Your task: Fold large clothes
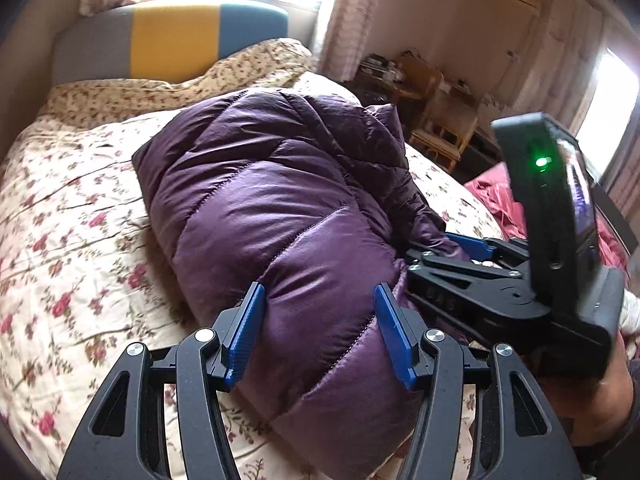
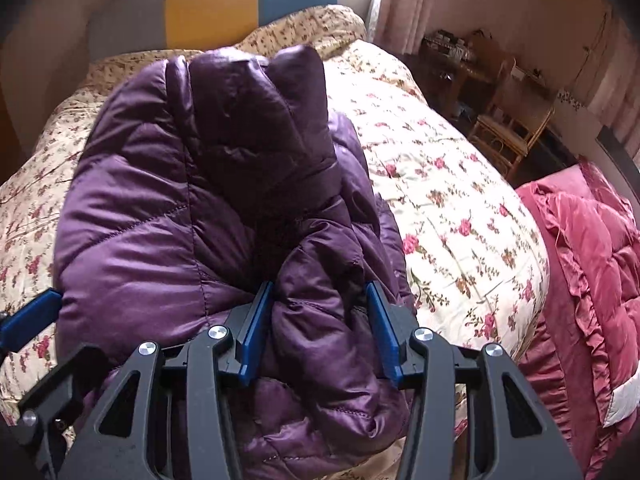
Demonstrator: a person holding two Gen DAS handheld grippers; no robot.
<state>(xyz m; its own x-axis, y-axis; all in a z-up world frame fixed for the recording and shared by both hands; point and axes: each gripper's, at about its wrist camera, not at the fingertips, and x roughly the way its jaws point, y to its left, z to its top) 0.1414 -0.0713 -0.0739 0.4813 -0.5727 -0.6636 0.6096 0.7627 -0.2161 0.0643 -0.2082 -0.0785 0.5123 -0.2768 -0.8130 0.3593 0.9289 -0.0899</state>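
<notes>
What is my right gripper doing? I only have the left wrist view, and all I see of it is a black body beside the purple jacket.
Observer: The right gripper has both blue fingers around a puffy fold of the purple jacket at its near edge.
Operator: Anything lying off to that side of the bed?
Observer: Yes, a pink ruffled quilt lies beside the floral bedspread, showing far more fully there than in your view.
Operator: Does that camera see my left gripper?
Observer: Only one blue finger at the frame's left edge, against the jacket's side.
</notes>
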